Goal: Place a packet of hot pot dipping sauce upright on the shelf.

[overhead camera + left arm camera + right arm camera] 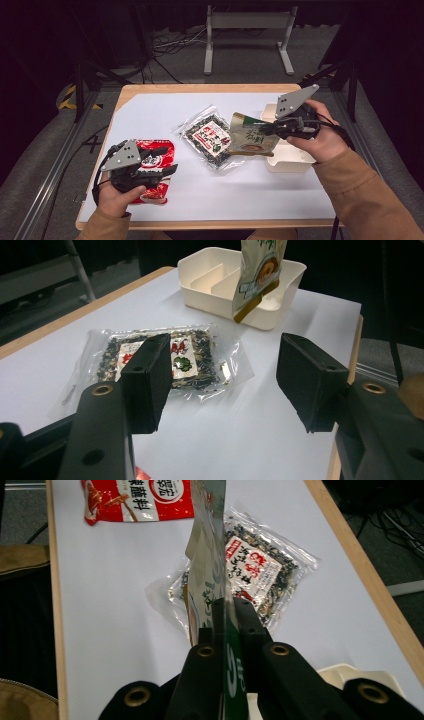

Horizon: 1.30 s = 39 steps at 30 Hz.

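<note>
While pinched, green pouch (252, 136) above tray rim (280, 162)

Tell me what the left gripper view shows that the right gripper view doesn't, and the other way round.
Left gripper view alone: the left gripper with its jaws apart and nothing between them, and the inside of the white divided tray.

Right gripper view alone: the red packet lying flat near the table's far edge, and the right gripper clamped on the green pouch's edge.

Both: the clear packet of dark mix flat on the white table, the green pouch lifted off it, and part of the tray.
</note>
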Each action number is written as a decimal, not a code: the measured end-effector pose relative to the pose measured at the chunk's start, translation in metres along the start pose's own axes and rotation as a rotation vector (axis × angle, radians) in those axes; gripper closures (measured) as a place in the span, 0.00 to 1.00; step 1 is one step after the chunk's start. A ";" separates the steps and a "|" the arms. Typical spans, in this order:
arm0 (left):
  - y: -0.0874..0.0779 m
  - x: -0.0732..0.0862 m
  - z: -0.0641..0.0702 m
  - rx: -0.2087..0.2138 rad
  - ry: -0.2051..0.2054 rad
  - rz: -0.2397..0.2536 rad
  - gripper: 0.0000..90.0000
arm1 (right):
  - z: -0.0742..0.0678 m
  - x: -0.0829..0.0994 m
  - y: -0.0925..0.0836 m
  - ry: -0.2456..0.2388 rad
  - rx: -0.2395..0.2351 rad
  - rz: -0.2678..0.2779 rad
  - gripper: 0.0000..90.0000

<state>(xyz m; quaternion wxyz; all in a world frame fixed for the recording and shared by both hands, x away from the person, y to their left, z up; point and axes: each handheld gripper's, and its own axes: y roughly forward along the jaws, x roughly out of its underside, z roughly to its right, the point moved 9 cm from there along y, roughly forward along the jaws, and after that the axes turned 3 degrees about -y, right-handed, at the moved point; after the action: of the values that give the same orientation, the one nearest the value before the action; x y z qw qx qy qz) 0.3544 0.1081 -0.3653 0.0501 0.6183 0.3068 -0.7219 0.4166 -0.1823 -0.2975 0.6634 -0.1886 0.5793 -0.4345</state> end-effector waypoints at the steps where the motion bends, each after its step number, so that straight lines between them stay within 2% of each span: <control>1: 0.000 0.002 -0.003 -0.013 -0.012 -0.003 0.44 | 0.004 0.001 -0.002 0.000 0.005 -0.002 1.00; 7: -0.002 0.006 -0.009 -0.034 -0.022 -0.018 0.43 | 0.018 0.003 -0.007 0.002 0.034 -0.010 1.00; 11: -0.002 0.009 -0.012 -0.052 -0.033 -0.032 0.42 | 0.033 0.008 -0.012 0.008 0.061 -0.020 1.00; 17: -0.003 0.011 -0.013 -0.043 -0.040 -0.031 0.43 | 0.052 0.015 -0.016 0.011 0.088 -0.028 1.00; 21: -0.003 0.014 -0.014 -0.038 -0.059 -0.034 0.42 | 0.066 0.020 -0.018 0.014 0.091 -0.035 1.00; 27: -0.003 0.016 -0.016 -0.032 -0.066 -0.030 0.42 | 0.082 0.026 -0.019 0.013 0.105 -0.049 1.00; 32: -0.004 0.018 -0.018 -0.044 -0.068 -0.032 0.41 | 0.096 0.034 -0.021 -0.002 0.108 -0.040 1.00; 39: -0.007 0.022 -0.018 -0.051 -0.080 -0.031 0.41 | 0.112 0.045 -0.021 0.008 0.126 -0.043 1.00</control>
<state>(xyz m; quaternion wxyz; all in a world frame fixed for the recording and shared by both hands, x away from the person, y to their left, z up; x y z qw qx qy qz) 0.3621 0.1299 -0.3833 0.0669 0.5827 0.3325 -0.7385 0.5107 -0.2583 -0.2799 0.6624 -0.1570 0.5490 -0.4850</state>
